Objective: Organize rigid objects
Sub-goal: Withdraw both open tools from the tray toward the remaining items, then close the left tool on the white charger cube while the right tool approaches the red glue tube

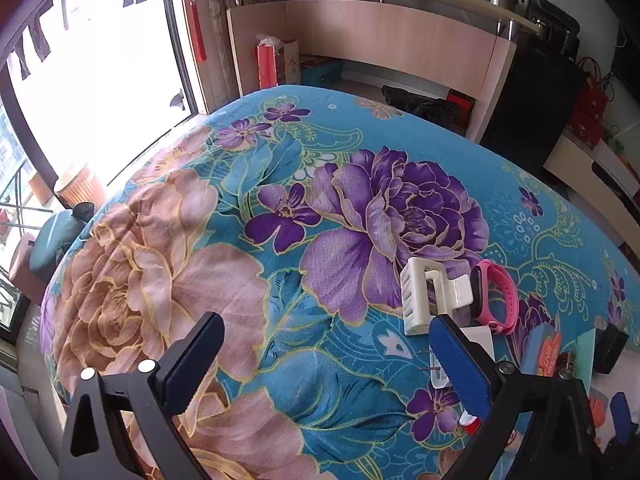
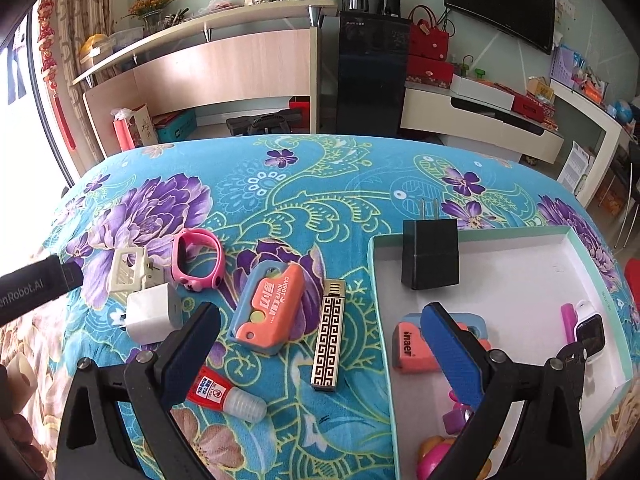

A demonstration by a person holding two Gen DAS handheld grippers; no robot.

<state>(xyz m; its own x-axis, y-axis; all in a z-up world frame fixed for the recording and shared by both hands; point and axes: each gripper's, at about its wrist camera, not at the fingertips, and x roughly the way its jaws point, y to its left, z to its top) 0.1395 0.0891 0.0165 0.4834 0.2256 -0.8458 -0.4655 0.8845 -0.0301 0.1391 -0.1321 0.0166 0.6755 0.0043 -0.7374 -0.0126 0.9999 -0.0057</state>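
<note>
Right wrist view: right tongs (image 2: pixel 320 330) spread wide, nothing between the pads, hovering above the table edge of the shallow white cardboard box with a pale green rim (image 2: pixel 472 234).
Left wrist view: left tongs (image 1: pixel 326 344) also spread, empty, over bare floral cloth; the white plastic hair claw clip (image 1: pixel 424 296) and pink rubber watch band (image 1: pixel 496 296) lie just ahead of its right pad.
Surface: table under a turquoise cloth with purple and pink flowers (image 2: pixel 320 184).
Already in box: black wall charger (image 2: pixel 430 254) standing at the far left corner, orange eraser (image 2: pixel 412 348), a small smartwatch with a white case (image 2: pixel 588 330), some pink and magenta pieces near the front, partly hidden by the right tongs.
Not yet boxed: orange and blue toy carrot knife (image 2: pixel 272 306), gold and black patterned lighter (image 2: pixel 330 344), red glue tube with a clear cap (image 2: pixel 224 396), white plug cube (image 2: pixel 152 314), clip, band.
Step in hand (judged): picking the next loose item; lighter and knife lie nearest the right tongs.
Doing it well: close across the lighter's narrow sides, pads square to its length, lift straight, set down in open white floor of the box.
In the way: box wall stands just beside the lighter, so the right pad has little room; knife lies close on the other side. The left tongs' arm reaches in beside the clip, so crowding is likely there.
Risk: soft cloth may bunch under a low pad.
</note>
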